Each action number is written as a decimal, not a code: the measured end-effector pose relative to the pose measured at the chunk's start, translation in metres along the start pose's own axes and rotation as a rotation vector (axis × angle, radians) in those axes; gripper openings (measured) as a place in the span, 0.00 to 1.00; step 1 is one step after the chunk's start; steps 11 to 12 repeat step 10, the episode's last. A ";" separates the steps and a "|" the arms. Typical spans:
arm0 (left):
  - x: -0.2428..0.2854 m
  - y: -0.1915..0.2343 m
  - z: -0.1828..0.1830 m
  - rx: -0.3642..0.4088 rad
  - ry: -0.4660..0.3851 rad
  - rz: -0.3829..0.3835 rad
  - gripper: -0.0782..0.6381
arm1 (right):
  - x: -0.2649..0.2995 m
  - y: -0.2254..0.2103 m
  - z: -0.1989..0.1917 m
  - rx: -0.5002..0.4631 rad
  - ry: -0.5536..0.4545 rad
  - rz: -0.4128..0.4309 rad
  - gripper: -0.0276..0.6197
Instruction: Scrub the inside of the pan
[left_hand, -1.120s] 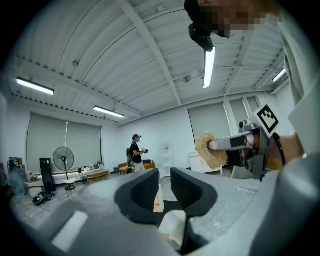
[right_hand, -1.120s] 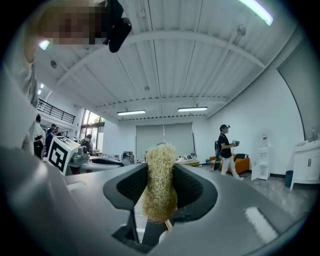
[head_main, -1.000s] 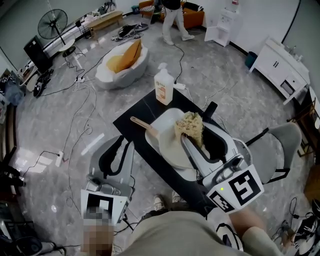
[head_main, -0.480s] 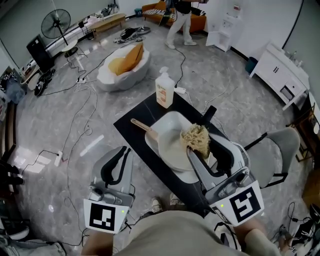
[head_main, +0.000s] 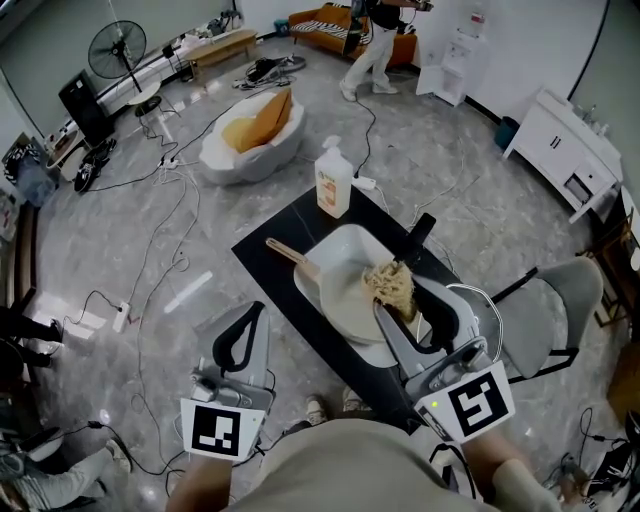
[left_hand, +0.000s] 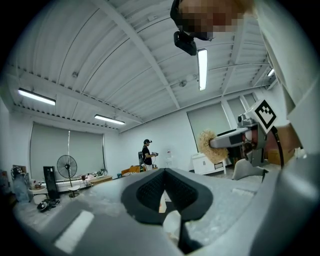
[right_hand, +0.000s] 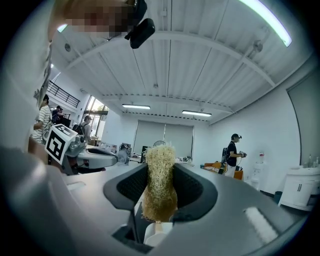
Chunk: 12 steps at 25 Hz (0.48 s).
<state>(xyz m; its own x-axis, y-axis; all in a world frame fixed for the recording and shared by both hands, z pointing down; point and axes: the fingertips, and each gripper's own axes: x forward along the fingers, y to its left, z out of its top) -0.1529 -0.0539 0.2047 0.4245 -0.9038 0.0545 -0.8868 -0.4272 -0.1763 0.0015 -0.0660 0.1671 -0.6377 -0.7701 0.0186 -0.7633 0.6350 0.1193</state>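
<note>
A white pan (head_main: 338, 262) with a wooden handle (head_main: 290, 254) lies on a black table (head_main: 268, 240). My right gripper (head_main: 396, 296) is shut on a straw-coloured fibre scrubber (head_main: 391, 284), which hangs at the pan's right side. From these frames I cannot tell whether it touches the pan. In the right gripper view the scrubber (right_hand: 160, 182) stands pinched between the dark pads. My left gripper (head_main: 250, 314) is off the table's left edge, over the floor. Its jaws have just been closing and now meet with nothing between them (left_hand: 166, 172).
A soap pump bottle (head_main: 333, 180) stands at the table's far corner. A grey chair (head_main: 562, 298) is to the right. Cables trail over the floor on the left. A white tub seat (head_main: 250, 135), a fan (head_main: 120, 45) and a walking person (head_main: 372, 40) are farther off.
The left gripper's jaws went from wide open to shut, with nothing in them. The right gripper brought the scrubber down and nearer, towards the pan's right side.
</note>
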 end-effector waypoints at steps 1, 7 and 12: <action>0.000 -0.001 -0.002 -0.002 0.006 0.000 0.11 | 0.000 0.000 -0.002 0.002 0.003 -0.003 0.29; -0.003 0.001 -0.004 -0.039 0.012 0.004 0.11 | -0.002 0.004 -0.006 0.018 0.002 -0.001 0.29; -0.003 0.004 -0.002 -0.041 0.008 0.010 0.11 | 0.000 0.004 -0.006 0.017 0.002 0.000 0.29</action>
